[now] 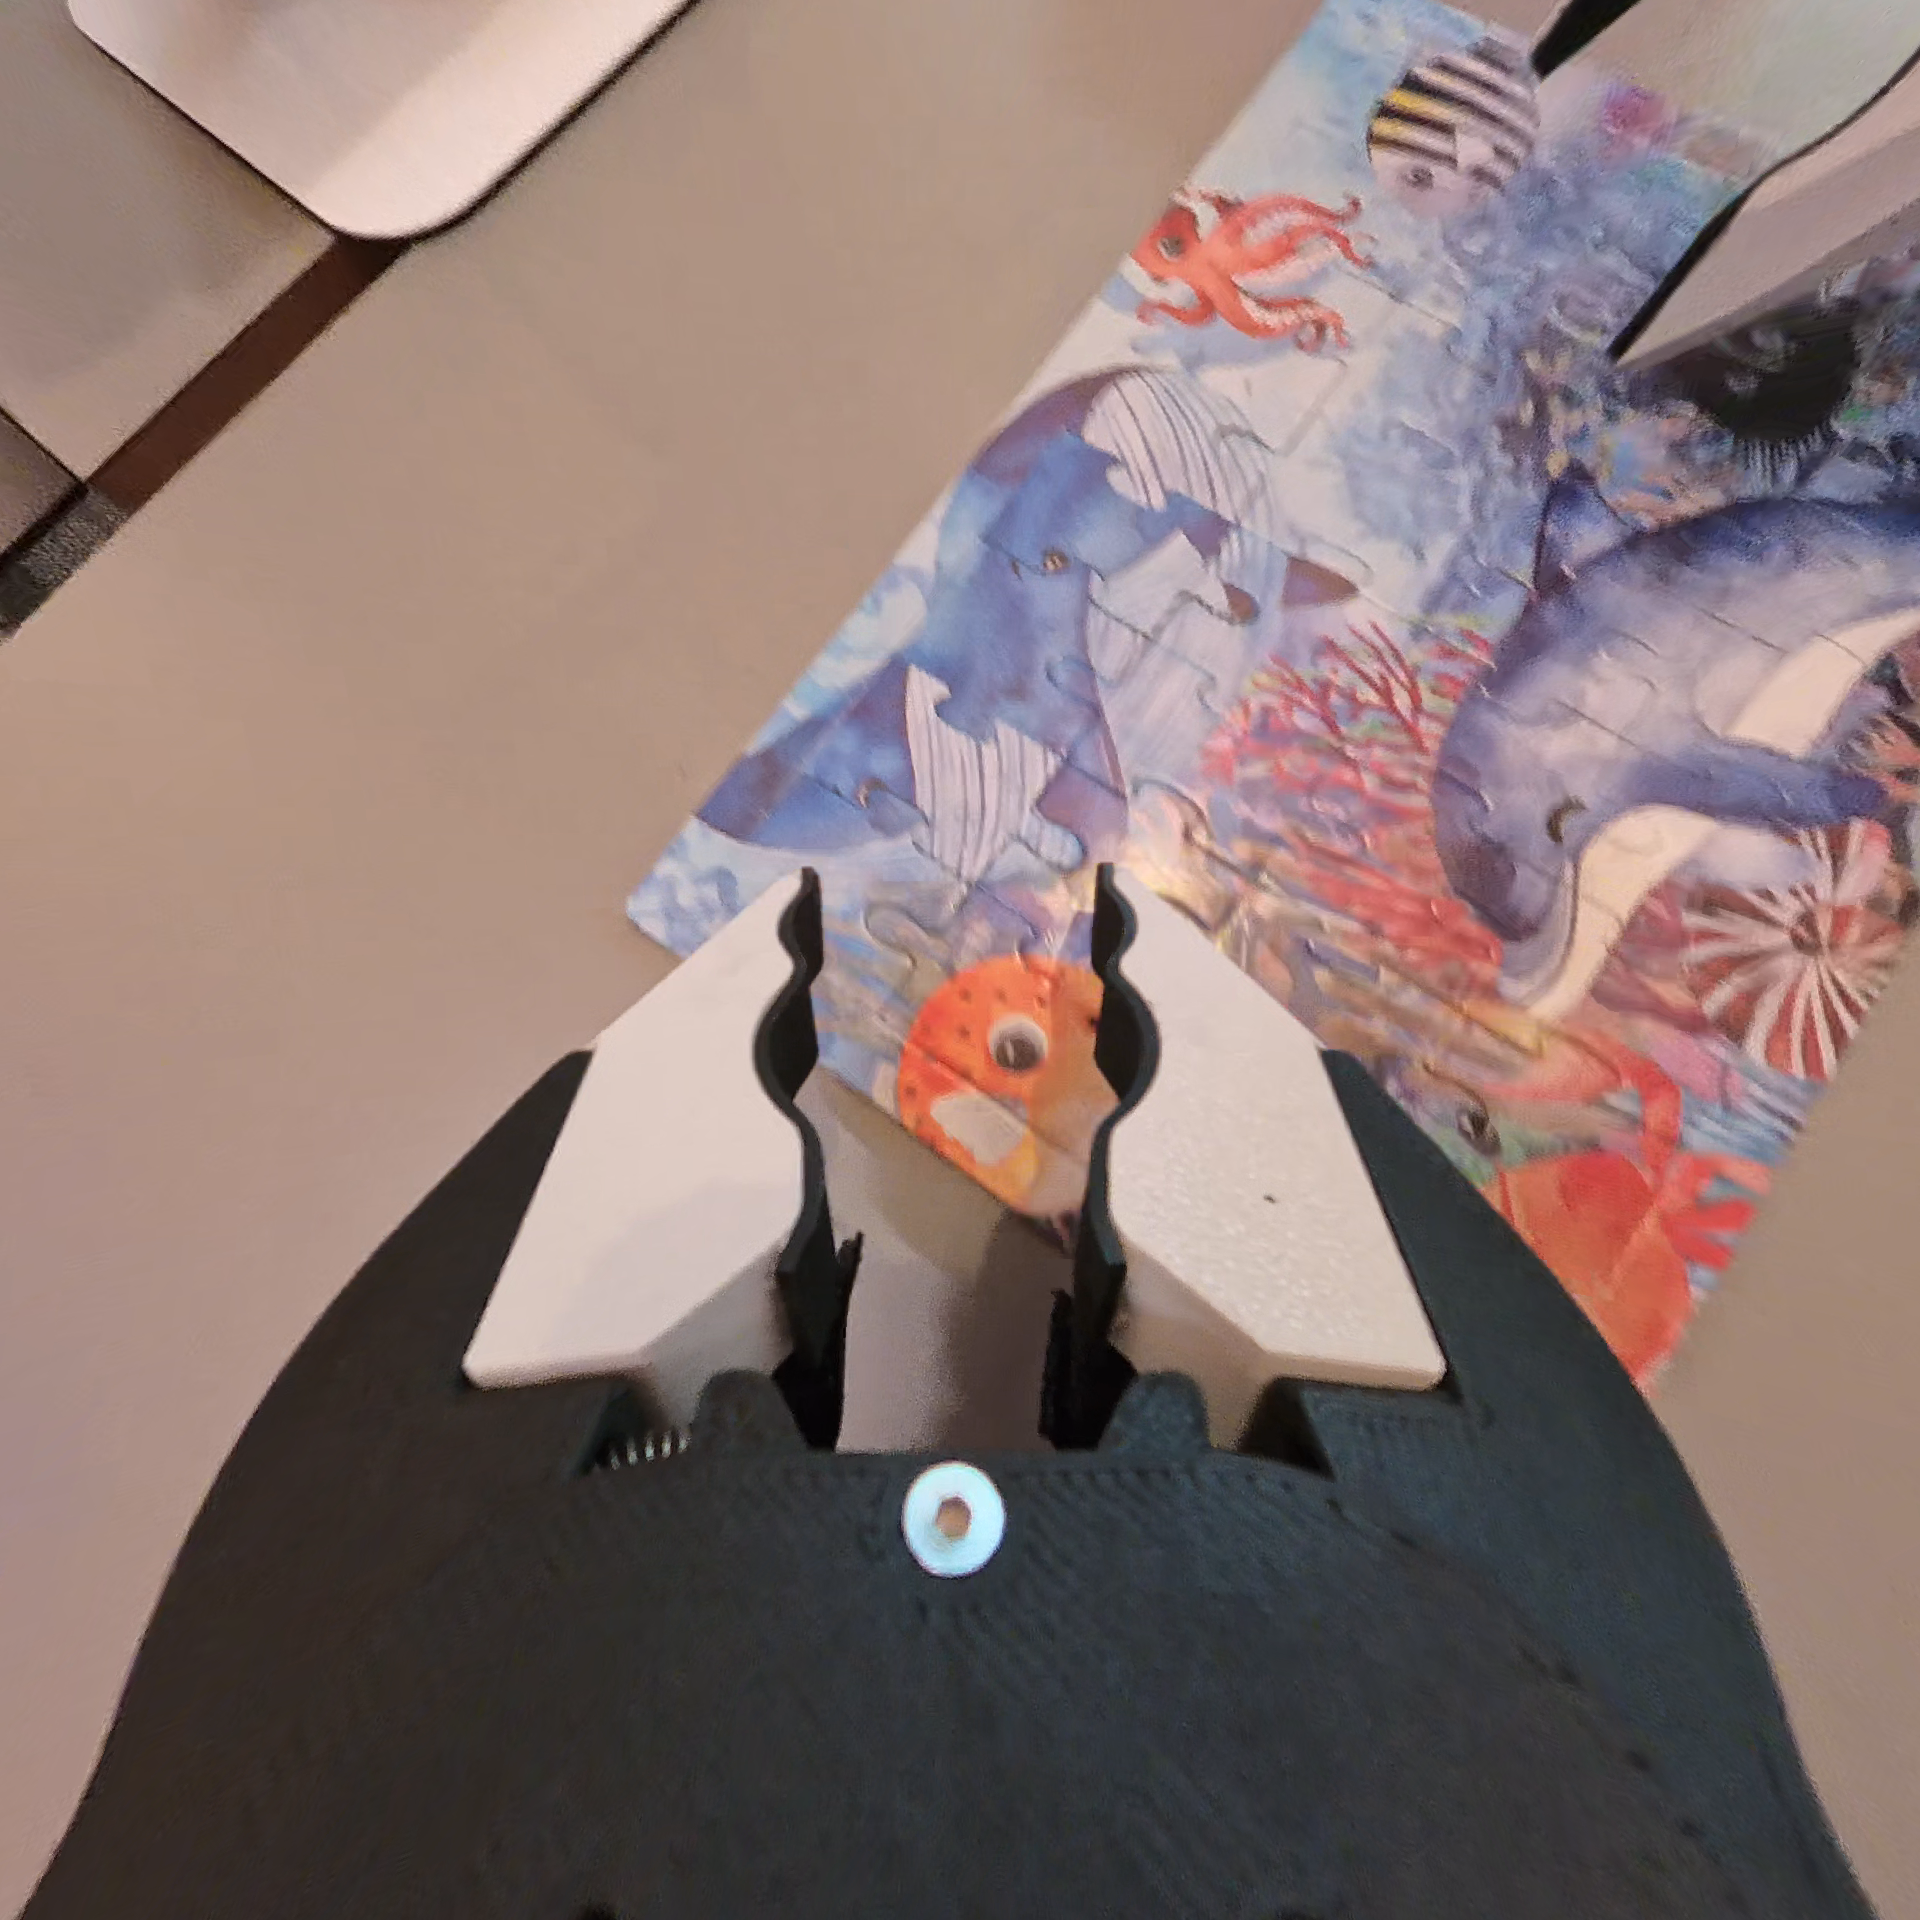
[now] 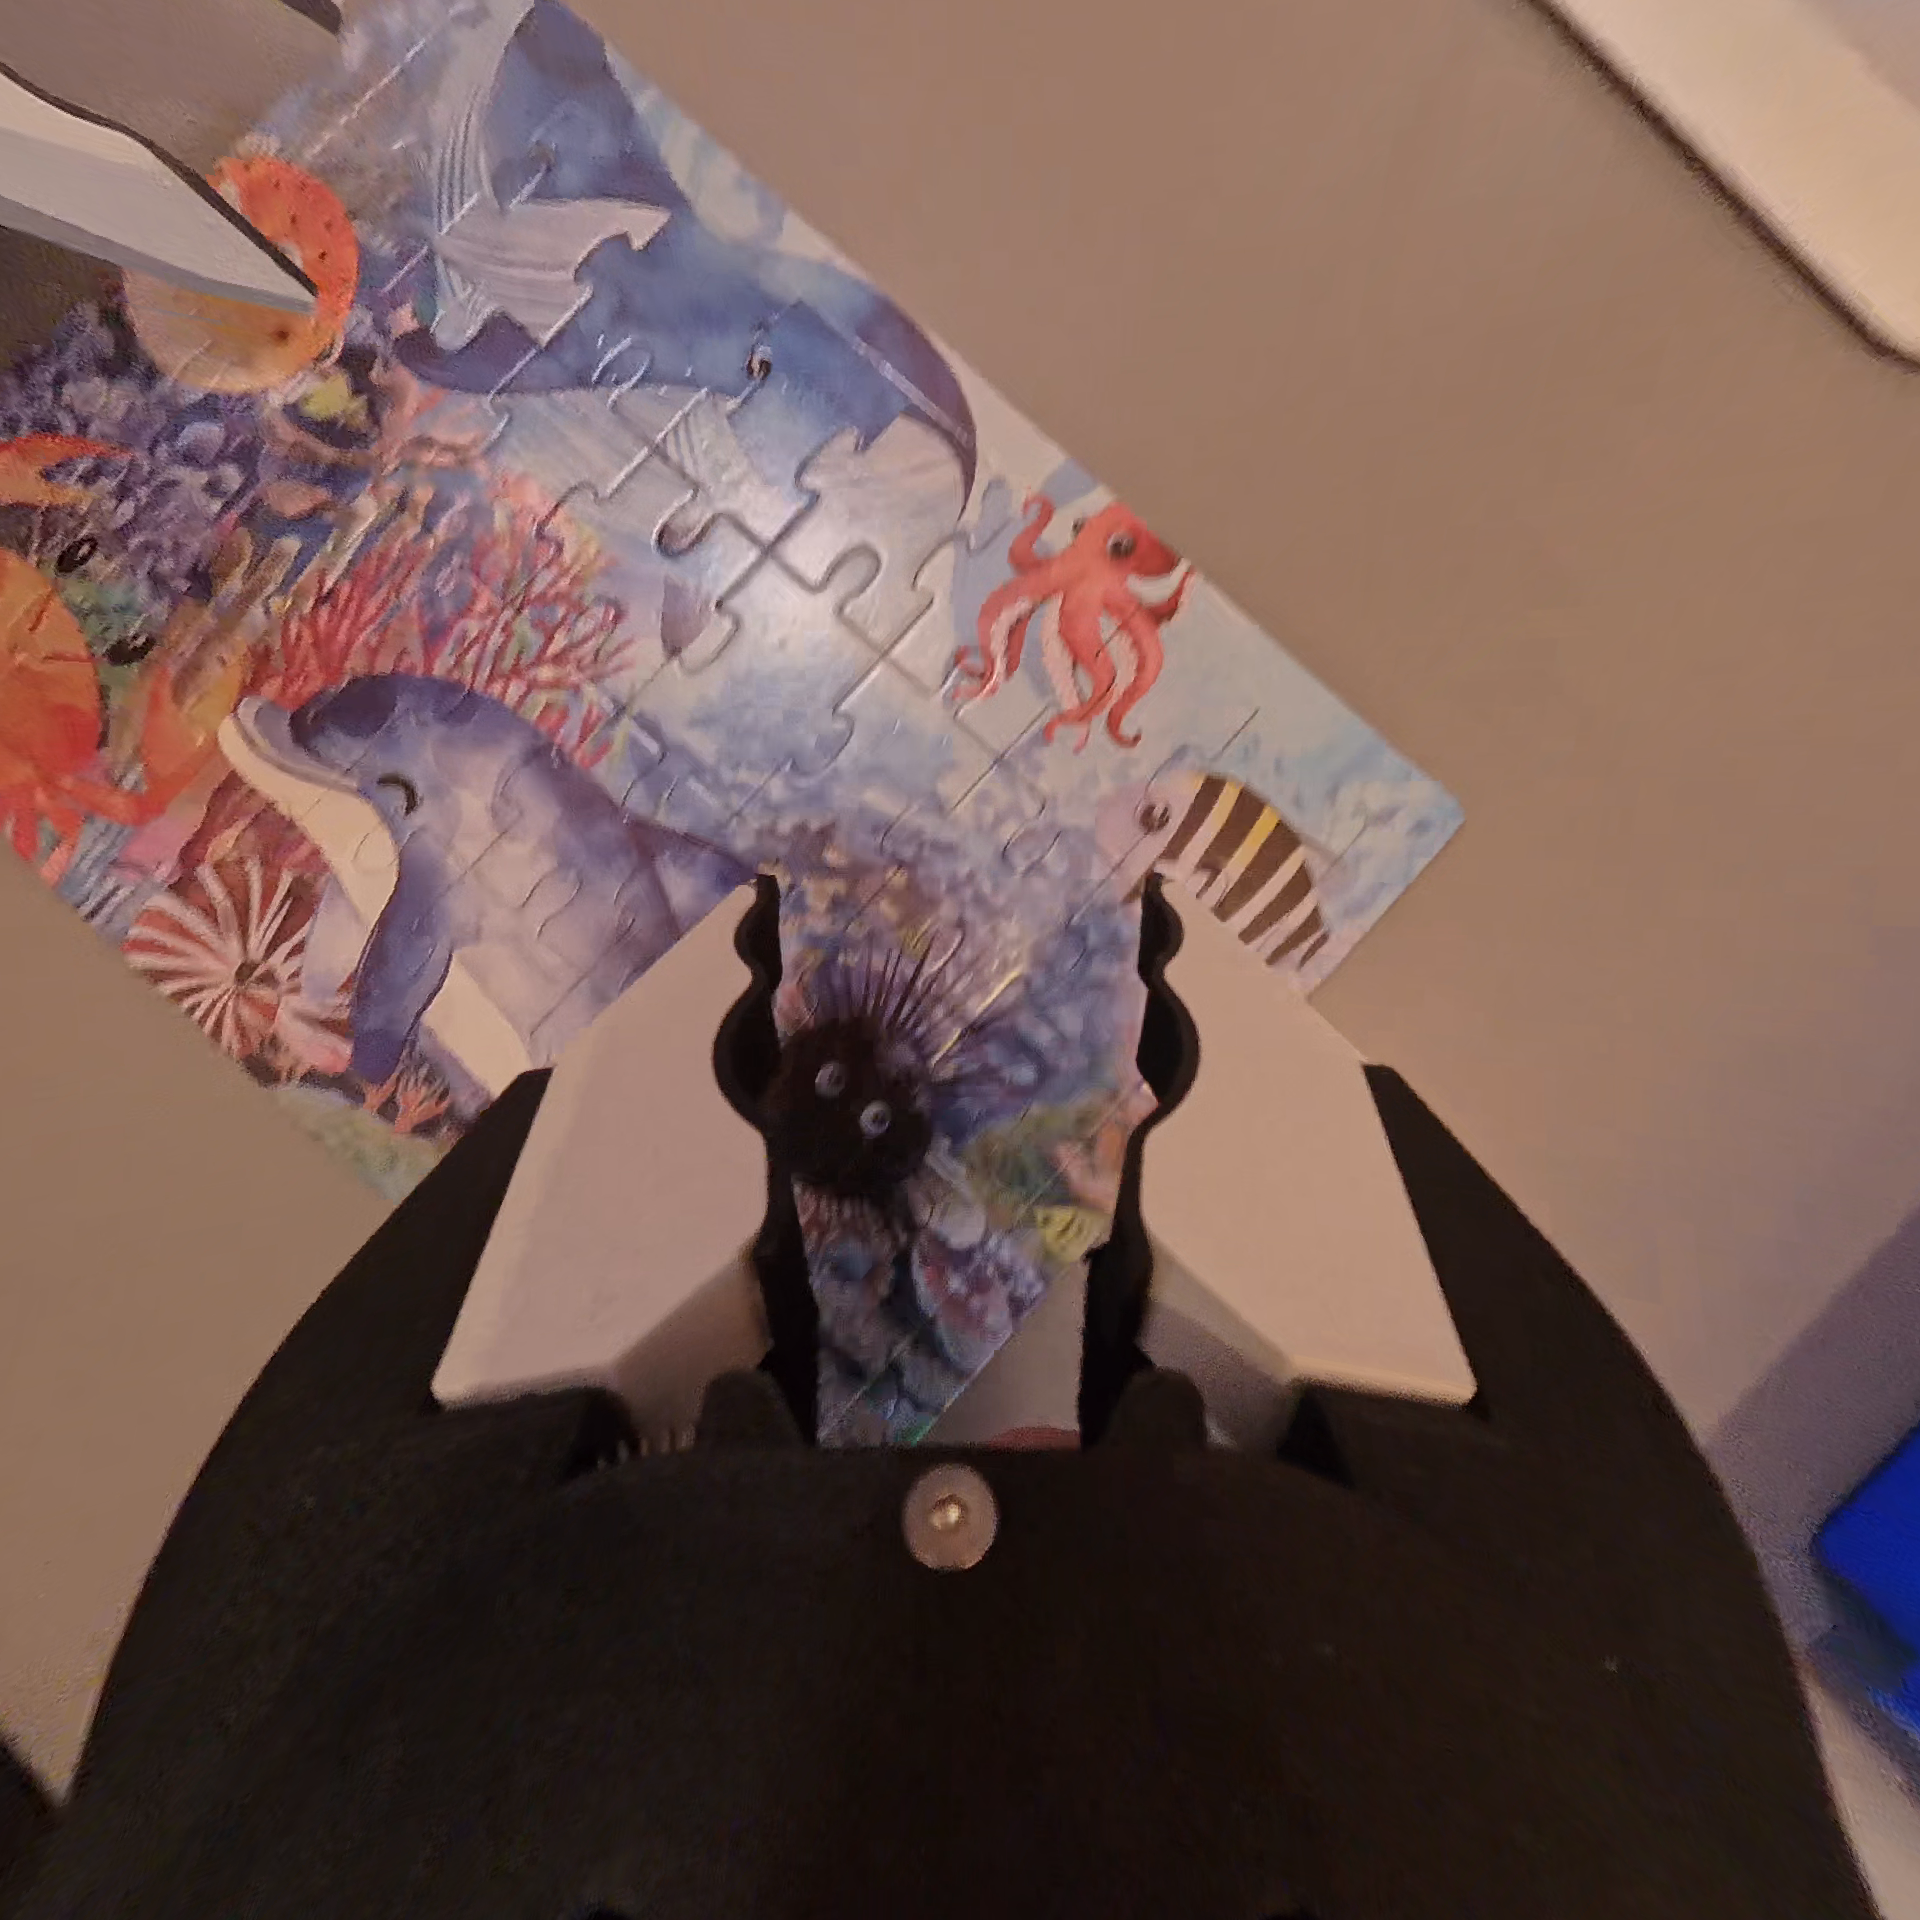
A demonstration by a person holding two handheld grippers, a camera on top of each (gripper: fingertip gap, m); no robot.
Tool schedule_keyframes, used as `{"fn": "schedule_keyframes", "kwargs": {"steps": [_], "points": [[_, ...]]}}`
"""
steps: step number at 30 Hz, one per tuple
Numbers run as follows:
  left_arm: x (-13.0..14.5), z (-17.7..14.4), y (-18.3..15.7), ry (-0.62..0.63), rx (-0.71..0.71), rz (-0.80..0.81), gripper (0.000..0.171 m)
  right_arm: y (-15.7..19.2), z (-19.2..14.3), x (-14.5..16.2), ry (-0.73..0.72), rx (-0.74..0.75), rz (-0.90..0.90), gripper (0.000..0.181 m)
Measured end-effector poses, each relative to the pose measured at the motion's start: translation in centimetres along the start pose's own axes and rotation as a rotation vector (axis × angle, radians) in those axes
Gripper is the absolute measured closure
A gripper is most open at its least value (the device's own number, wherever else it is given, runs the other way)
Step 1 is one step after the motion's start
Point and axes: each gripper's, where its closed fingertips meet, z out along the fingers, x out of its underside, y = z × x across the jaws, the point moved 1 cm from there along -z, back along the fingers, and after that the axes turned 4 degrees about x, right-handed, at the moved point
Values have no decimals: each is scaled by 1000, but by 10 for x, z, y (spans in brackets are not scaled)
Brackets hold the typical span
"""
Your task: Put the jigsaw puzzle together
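Note:
The jigsaw puzzle [image 1: 1299, 623] is an undersea picture with a whale, a dolphin and an octopus. It lies flat on the beige table, and its pieces look joined into one rectangle. My left gripper [image 1: 956, 883] is open and empty over the corner with the orange pufferfish [image 1: 997, 1081]. My right gripper [image 2: 958, 894] is open and empty over the black sea urchin [image 2: 842, 1112] near the puzzle's [image 2: 727, 623] other long edge. Each gripper's white finger shows in the other view: the right one [image 1: 1766, 208], the left one [image 2: 156, 208]. Whether the fingers touch the puzzle cannot be told.
A white flat board [image 1: 364, 104] with rounded corners lies at the far left beyond a dark gap [image 1: 208, 395]; it also shows in the right wrist view [image 2: 1766, 156]. A blue object [image 2: 1881, 1538] sits off the table's edge at the lower right. About 5 cm separates my right fingertips from the black sea urchin [image 2: 842, 1112]. The left camera catches it too, in the left wrist view [image 1: 1772, 363].

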Motion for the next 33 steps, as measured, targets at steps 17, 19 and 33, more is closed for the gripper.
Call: {"fn": "schedule_keyframes", "kwargs": {"steps": [17, 19, 33], "points": [[-45, 67, 3, 15, 35, -19, 127, -2, 67, -58, -47, -13, 77, 123], [-47, 65, 7, 14, -2, 16, 123, -2, 67, -58, -17, -20, 69, 122], [20, -51, -54, -28, 34, 9, 82, 11, -45, 51, -70, -19, 83, 79]]}}
